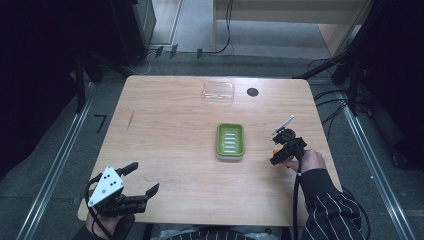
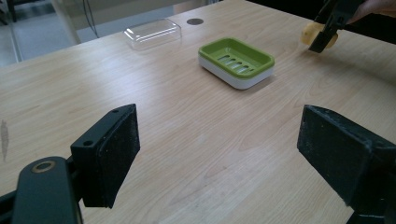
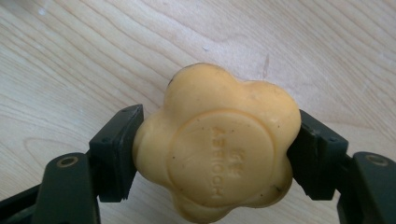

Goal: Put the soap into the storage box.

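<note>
Colours, soap setup on light wood-grain table [image 1: 170, 150].
Soap [image 3: 217, 144]: pale yellow-orange, flower-shaped, embossed round stamp, few dark specks. Soap dish [image 1: 230, 141]: lime green slotted top, white base. Lid [image 1: 218, 92]: clear. Round inset [image 1: 252, 92] on the table: black, probably a grommet. Both hand-held grippers black; left hand-held gripper [image 1: 141, 179] has a grey plate with black dots. Sleeve [image 1: 330, 205]: black, thin white stripes.

Light wooden table [image 1: 165, 150], grey floor [image 1: 45, 165], black cables [image 1: 227, 30], dark surroundings

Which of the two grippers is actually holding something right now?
The right gripper: its jaws clamp the yellow flower-shaped soap. The left gripper stands open over bare table.
</note>
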Demonstrator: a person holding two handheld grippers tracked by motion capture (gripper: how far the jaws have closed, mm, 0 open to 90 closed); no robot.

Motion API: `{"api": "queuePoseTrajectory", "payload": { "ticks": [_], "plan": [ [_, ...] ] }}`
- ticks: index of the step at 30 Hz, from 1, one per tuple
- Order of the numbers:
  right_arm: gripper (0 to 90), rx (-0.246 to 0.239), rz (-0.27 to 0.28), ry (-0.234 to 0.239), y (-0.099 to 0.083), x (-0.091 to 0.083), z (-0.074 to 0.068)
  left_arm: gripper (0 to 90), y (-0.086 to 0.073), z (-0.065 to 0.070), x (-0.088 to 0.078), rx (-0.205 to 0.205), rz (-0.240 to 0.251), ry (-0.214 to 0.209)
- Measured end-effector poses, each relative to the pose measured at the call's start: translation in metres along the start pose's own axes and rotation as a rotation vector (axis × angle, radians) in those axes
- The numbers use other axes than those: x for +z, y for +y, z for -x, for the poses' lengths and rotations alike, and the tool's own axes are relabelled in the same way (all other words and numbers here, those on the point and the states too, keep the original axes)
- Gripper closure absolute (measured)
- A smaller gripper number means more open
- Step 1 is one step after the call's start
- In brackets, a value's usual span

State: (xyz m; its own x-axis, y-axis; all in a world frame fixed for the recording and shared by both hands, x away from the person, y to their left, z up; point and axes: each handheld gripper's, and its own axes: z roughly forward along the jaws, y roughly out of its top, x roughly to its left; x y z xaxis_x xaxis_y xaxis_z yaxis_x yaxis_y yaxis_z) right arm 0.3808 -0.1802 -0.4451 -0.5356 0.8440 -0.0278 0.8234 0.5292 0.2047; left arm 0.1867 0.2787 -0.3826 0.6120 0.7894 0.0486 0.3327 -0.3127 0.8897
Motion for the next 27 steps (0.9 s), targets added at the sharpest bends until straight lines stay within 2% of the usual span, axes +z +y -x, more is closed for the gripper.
{"api": "queuePoseTrajectory", "payload": {
  "ticks": [15,27],
  "plan": [
    [27.8,-0.055,0.048,-0.003,0.019,-0.007,-0.011,13.6,-0.006,0.001,-0.013,-0.02,0.0,0.043],
    [27.8,-0.068,0.082,-0.004,0.028,-0.014,-0.016,13.6,-0.01,0.002,-0.02,-0.031,-0.001,0.064]
  ]
}}
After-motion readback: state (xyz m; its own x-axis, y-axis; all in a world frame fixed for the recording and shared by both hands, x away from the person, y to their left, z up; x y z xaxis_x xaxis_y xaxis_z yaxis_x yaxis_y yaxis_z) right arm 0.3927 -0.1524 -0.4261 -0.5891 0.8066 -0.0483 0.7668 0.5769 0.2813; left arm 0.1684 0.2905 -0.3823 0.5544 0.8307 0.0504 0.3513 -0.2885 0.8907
